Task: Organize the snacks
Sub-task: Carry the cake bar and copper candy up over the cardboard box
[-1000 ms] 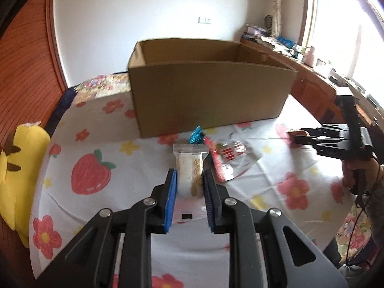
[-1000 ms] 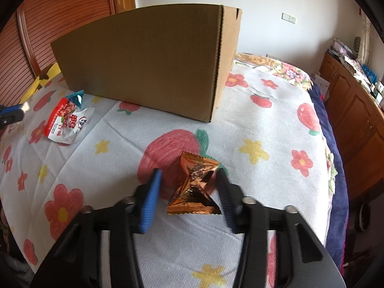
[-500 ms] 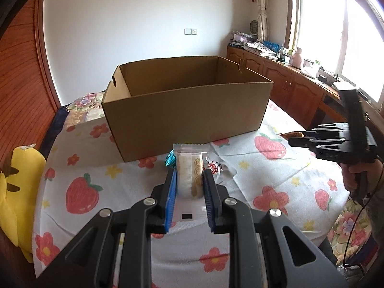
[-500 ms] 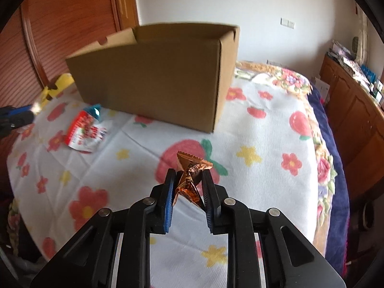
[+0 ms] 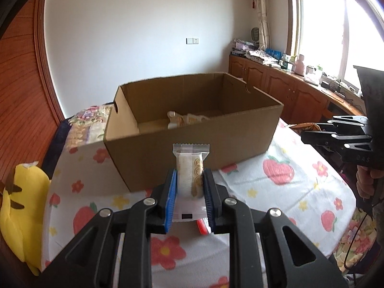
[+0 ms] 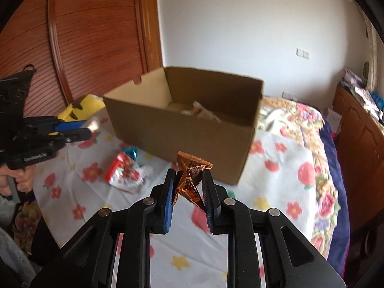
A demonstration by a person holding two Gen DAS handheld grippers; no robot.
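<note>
Cardboard box (image 5: pixel 192 129) sits open on the floral cloth (image 5: pixel 288 192), left gripper (image 5: pixel 189 187) clamped on a biscuit pack (image 5: pixel 190 168), right gripper (image 6: pixel 187 184) pinching an orange foil snack (image 6: pixel 189 177), both lifted short of it; next carry over rim, release

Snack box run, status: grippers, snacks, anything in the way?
Left gripper shut on biscuit pack. Right gripper shut on orange foil snack. Cardboard box open, some snacks inside. Red-white packet loose on table; path clear.
</note>
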